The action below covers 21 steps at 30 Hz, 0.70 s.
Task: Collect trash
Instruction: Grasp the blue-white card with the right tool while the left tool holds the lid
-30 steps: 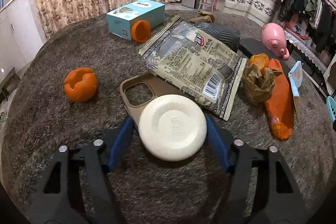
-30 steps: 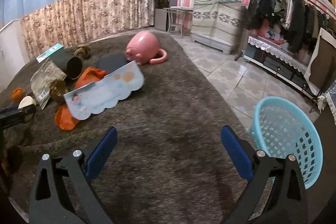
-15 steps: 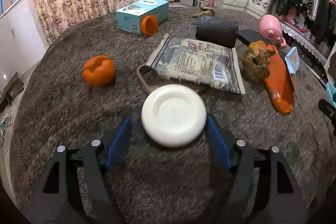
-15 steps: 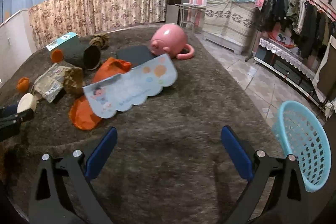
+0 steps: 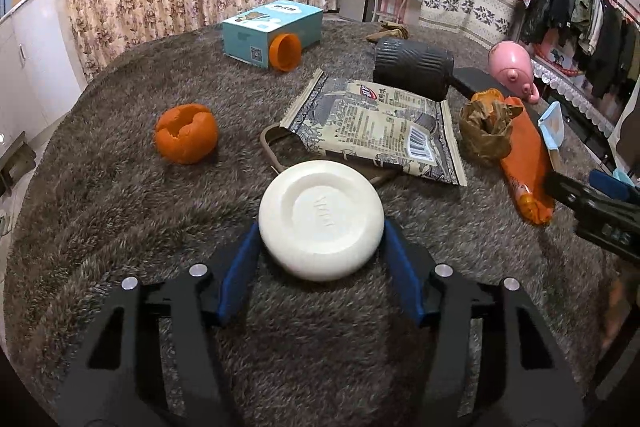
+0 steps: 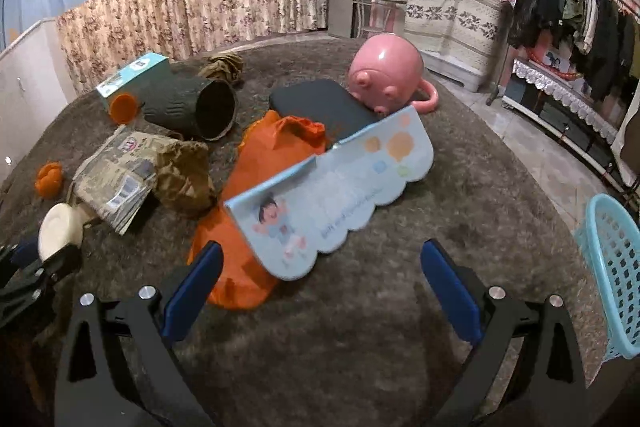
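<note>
My left gripper (image 5: 322, 227) has a white round disc (image 5: 322, 219) between its blue pads, held just above the carpet; the jaws are closing and both pads touch its rim. Behind it lie a printed snack wrapper (image 5: 380, 127), an orange peel (image 5: 186, 133), a crumpled brown paper (image 5: 486, 131) and an orange bag (image 5: 524, 163). My right gripper (image 6: 320, 251) stands open and empty, just short of a light blue card pack (image 6: 336, 195) that leans on the orange bag (image 6: 272, 155). The right wrist view also shows the disc (image 6: 60, 231) in the left gripper (image 6: 40, 267).
A brown phone case (image 5: 272, 147) pokes out from under the wrapper. Further back are a blue box (image 5: 272, 27), an orange cap (image 5: 285, 51), a dark ribbed tube (image 5: 412, 67) and a pink pig scoop (image 6: 384, 71). A light blue basket (image 6: 616, 275) stands on the right, off the carpet.
My right gripper moved left across the carpet, bringing the card pack and orange bag close; the basket slid to the view's right edge. The disc came off the phone case, staying between the left pads.
</note>
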Each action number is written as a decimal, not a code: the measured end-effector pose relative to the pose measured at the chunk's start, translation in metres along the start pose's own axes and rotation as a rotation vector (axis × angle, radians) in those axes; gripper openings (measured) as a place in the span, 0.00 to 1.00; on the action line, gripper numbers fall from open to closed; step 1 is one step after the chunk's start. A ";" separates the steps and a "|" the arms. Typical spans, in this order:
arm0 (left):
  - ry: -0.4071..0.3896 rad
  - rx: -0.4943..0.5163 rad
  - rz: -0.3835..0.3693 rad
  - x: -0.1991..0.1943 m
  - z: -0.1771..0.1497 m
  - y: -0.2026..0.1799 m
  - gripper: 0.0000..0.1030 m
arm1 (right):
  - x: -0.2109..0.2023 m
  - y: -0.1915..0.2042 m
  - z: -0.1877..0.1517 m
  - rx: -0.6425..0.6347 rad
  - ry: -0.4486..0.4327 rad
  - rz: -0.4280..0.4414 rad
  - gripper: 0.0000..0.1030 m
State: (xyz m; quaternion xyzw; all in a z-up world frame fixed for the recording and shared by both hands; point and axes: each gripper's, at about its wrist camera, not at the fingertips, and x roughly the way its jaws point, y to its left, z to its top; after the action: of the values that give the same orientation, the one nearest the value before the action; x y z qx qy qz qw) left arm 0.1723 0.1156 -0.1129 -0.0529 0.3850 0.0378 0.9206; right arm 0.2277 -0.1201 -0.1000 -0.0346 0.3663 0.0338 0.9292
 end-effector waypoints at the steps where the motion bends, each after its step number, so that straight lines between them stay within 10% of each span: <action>1: 0.000 0.002 0.002 0.000 0.000 0.000 0.59 | 0.000 0.001 0.002 -0.003 -0.003 -0.003 0.93; 12: -0.005 0.011 0.013 0.000 -0.001 0.002 0.59 | -0.027 -0.031 0.004 0.026 -0.031 0.095 0.17; 21: -0.014 -0.006 0.029 -0.001 0.000 0.005 0.59 | -0.063 -0.108 -0.018 0.067 -0.064 0.085 0.12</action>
State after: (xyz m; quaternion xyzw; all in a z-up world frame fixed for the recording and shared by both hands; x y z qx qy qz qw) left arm 0.1706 0.1203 -0.1126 -0.0501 0.3792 0.0525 0.9225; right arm 0.1791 -0.2315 -0.0657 0.0134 0.3383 0.0621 0.9389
